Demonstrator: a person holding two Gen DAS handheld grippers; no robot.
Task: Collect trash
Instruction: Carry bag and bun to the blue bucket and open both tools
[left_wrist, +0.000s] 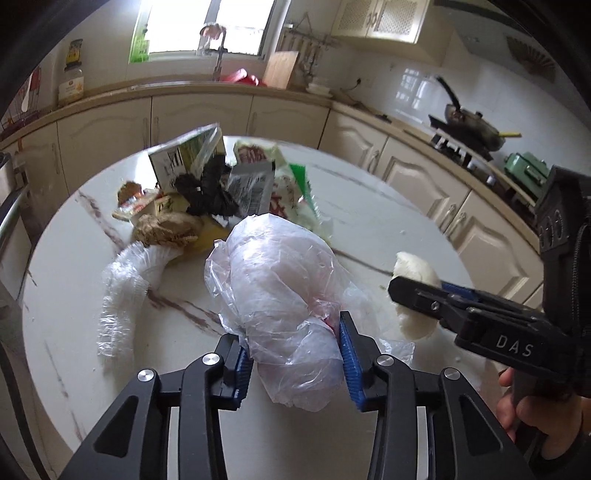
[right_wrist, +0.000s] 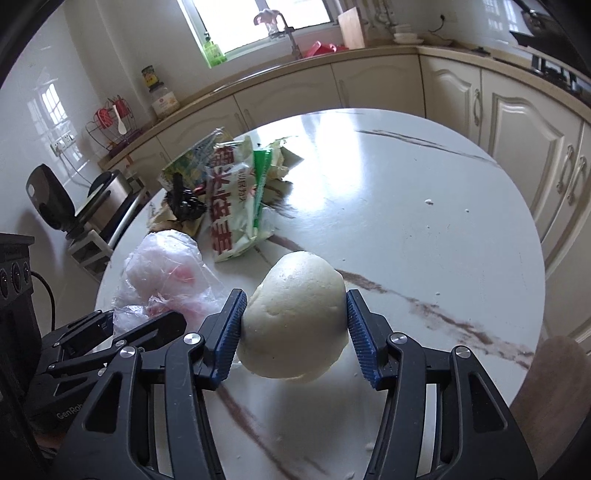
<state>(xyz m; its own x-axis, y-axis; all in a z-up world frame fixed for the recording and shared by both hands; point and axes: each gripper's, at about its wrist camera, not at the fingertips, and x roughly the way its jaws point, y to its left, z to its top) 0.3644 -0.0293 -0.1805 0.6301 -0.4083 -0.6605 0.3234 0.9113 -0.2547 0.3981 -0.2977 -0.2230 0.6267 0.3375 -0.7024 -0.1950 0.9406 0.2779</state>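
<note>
Jaws of left gripper (left_wrist: 293, 354) clamp crumpled plastic bag (left_wrist: 284, 291); jaws of right gripper (right_wrist: 295, 332) clamp white bun (right_wrist: 295, 317)

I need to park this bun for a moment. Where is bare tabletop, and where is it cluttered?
Bare: the table right of the bun, out to the edge by the cabinets. Crowded: the wrapper pile at back left, with the plastic bag in front of it.

The left gripper (left_wrist: 293, 354) points toward 12 o'clock, its blue pads (left_wrist: 350, 363) pressed on a bag (left_wrist: 280, 295). The right gripper (right_wrist: 295, 332) lies at its 3 o'clock, jaws clamped on a bun (right_wrist: 295, 317); a hand (left_wrist: 535, 410) grips its handle.
</note>
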